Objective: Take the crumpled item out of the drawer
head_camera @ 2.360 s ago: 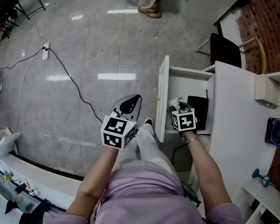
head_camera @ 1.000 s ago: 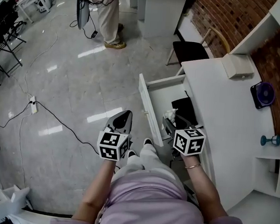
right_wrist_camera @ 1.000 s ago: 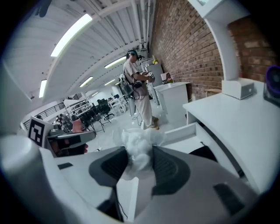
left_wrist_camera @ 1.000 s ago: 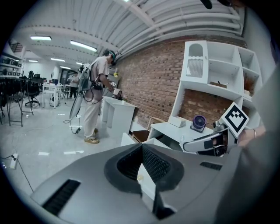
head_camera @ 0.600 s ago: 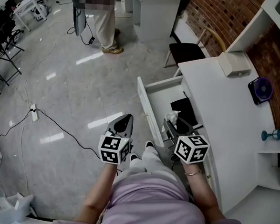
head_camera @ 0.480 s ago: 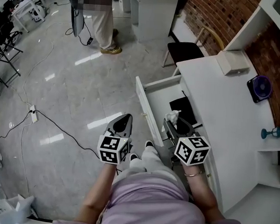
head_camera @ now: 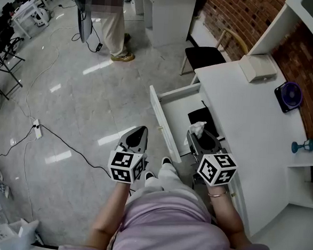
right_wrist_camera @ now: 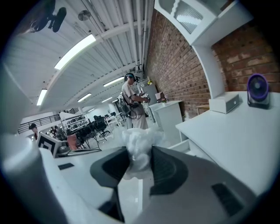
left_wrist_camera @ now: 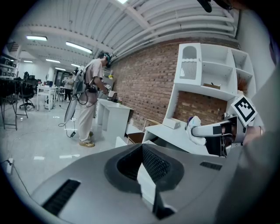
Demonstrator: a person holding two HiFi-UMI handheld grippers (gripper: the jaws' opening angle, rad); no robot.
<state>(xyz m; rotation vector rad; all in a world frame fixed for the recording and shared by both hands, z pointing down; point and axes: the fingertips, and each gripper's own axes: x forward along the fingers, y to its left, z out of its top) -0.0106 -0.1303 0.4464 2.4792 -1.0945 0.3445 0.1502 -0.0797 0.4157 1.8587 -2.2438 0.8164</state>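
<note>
1. Finds the right gripper (head_camera: 197, 136) clamped on the crumpled item (head_camera: 197, 128), a white wad pinched between both jaws in the right gripper view (right_wrist_camera: 139, 141); logs those jaws as having just closed further, with the wad between them
2. Locates the crumpled item held up over the open drawer (head_camera: 177, 113), towards its desk side, and at about desk-top level as seen from the left gripper view (left_wrist_camera: 195, 127)
3. Finds the left gripper (head_camera: 139, 133) clenched on nothing, jaws together, over the floor tiles (head_camera: 94, 101) just outside the drawer front, well apart from the right gripper
4. Notes a flat black item (head_camera: 202, 115) lying inside the drawer, just beyond the wad in the head view
5. Notes a white desk (head_camera: 237, 114) beside the drawer, bearing a white box (head_camera: 256, 68) and a purple fan (head_camera: 288, 96), the two well apart
6. Notes a standing person (head_camera: 111, 22) far across the floor and a black cable (head_camera: 64, 141) trailing over the tiles
</note>
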